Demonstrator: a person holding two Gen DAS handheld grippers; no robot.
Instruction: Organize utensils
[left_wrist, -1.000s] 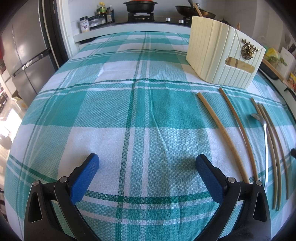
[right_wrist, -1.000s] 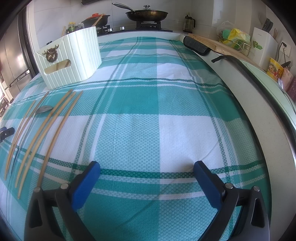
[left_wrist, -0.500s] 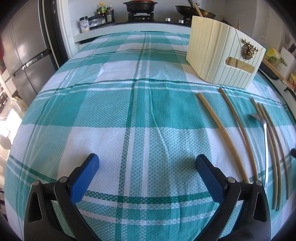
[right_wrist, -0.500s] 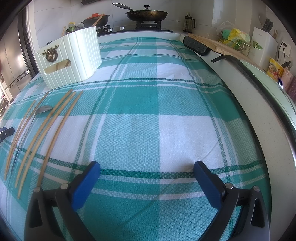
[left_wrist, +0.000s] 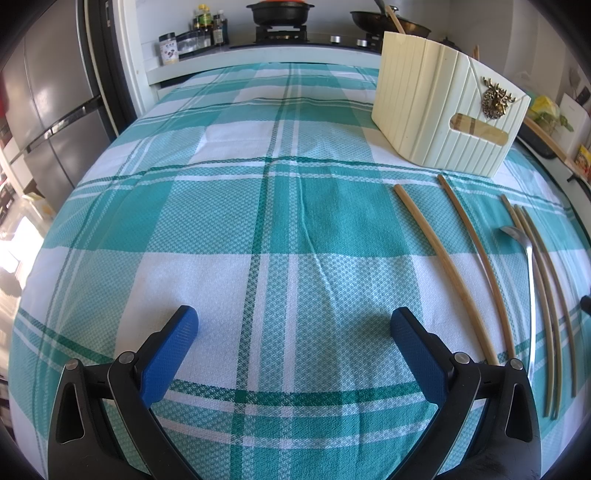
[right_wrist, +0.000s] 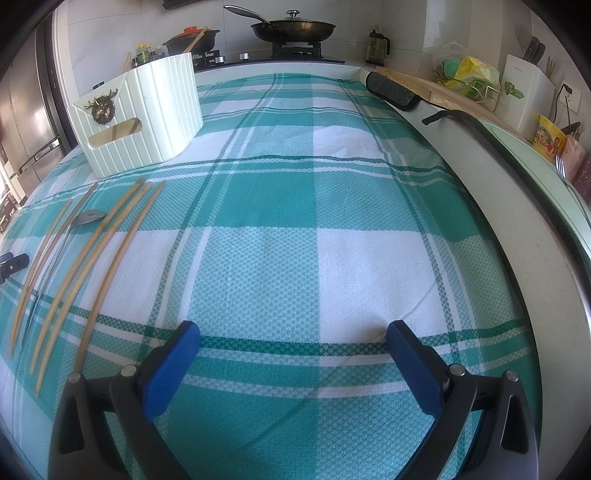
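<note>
Slender bamboo chopsticks (left_wrist: 443, 269), steel spoon (left_wrist: 530, 269) on woven cloth (left_wrist: 221, 221).

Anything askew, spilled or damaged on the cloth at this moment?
Nothing spilled or damaged. The chopsticks and one spoon lie loose on the plaid cloth in front of the cream holder, not yet put away. The sticks fan out unevenly rather than lying paired. Both claws, left and right, are open and empty.

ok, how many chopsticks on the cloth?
5 chopsticks: two lie apart left of the spoon, three bunched right of it; the slatted bin may hide more.
</note>
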